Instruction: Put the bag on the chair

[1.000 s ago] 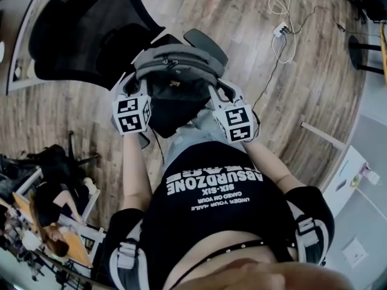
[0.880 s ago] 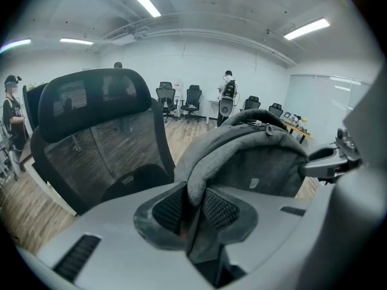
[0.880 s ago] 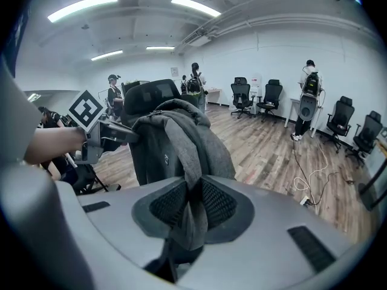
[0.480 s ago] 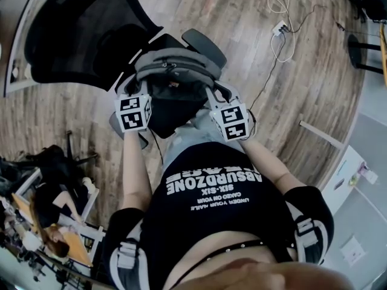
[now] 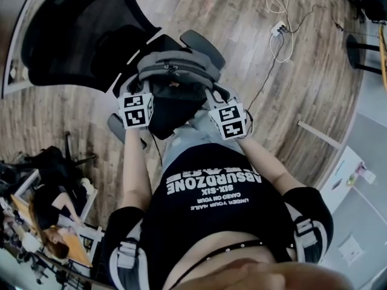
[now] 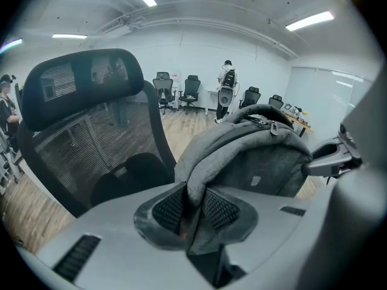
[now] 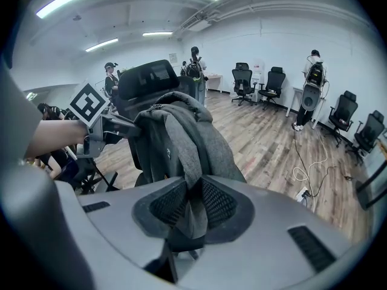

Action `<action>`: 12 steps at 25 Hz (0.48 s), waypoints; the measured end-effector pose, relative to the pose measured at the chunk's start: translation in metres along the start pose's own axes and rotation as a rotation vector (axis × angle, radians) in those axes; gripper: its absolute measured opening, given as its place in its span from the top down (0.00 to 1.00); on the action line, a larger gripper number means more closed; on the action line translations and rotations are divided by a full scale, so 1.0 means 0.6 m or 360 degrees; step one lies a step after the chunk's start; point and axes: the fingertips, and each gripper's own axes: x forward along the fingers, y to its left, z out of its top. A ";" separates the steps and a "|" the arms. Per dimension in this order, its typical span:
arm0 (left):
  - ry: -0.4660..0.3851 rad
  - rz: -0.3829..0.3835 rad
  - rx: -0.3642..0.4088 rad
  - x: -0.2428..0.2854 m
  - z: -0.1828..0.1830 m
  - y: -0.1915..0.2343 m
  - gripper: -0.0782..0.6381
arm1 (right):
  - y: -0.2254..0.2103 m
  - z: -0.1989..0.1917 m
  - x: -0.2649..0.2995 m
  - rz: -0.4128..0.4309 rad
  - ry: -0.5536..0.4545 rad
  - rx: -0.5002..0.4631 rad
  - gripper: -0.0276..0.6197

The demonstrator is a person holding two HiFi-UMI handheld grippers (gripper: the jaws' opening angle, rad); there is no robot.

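A grey backpack (image 5: 176,71) hangs between my two grippers over the seat of a black mesh office chair (image 5: 78,35). My left gripper (image 6: 192,209) is shut on a grey fabric strap of the bag (image 6: 254,162); the chair's backrest (image 6: 97,132) stands just left of it. My right gripper (image 7: 192,205) is shut on the bag's other grey strap, with the backpack (image 7: 175,138) upright ahead of it. In the head view the left gripper (image 5: 140,98) and right gripper (image 5: 217,104) flank the bag, and their tips are hidden by it. The chair seat is mostly covered by the bag.
A white cable and power strip (image 5: 281,29) lie on the wooden floor at the upper right. Other office chairs (image 7: 257,83) and standing people (image 7: 311,89) are along the far walls. A cluttered chair base and gear (image 5: 48,180) sit at the lower left.
Both grippers and the backpack have sunk toward the chair seat, drawing slightly closer to the backrest. Grips are unchanged.
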 end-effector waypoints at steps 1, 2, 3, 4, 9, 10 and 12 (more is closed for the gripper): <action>0.0003 0.0002 0.0001 0.003 0.000 0.001 0.78 | 0.000 -0.001 0.001 0.0001 0.0003 0.0000 0.84; 0.0007 0.0002 0.0002 0.005 0.000 0.002 0.78 | 0.000 -0.001 0.003 0.0003 0.0004 0.0001 0.84; 0.0011 0.0002 0.0004 0.008 0.001 0.003 0.78 | 0.000 -0.001 0.004 0.0004 0.0006 0.0001 0.84; 0.0015 0.0002 0.0007 0.010 0.001 0.004 0.78 | 0.000 -0.001 0.006 0.0005 0.0008 0.0003 0.84; 0.0030 0.0004 0.0024 0.031 0.005 0.007 0.78 | -0.006 0.002 0.020 0.0016 0.0001 0.0005 0.84; 0.0029 0.0004 0.0027 0.034 0.007 0.007 0.78 | -0.007 0.003 0.023 0.0022 -0.0005 0.0001 0.84; 0.0034 0.0004 0.0028 0.037 0.010 0.006 0.78 | -0.009 0.004 0.026 0.0027 -0.0015 -0.0005 0.84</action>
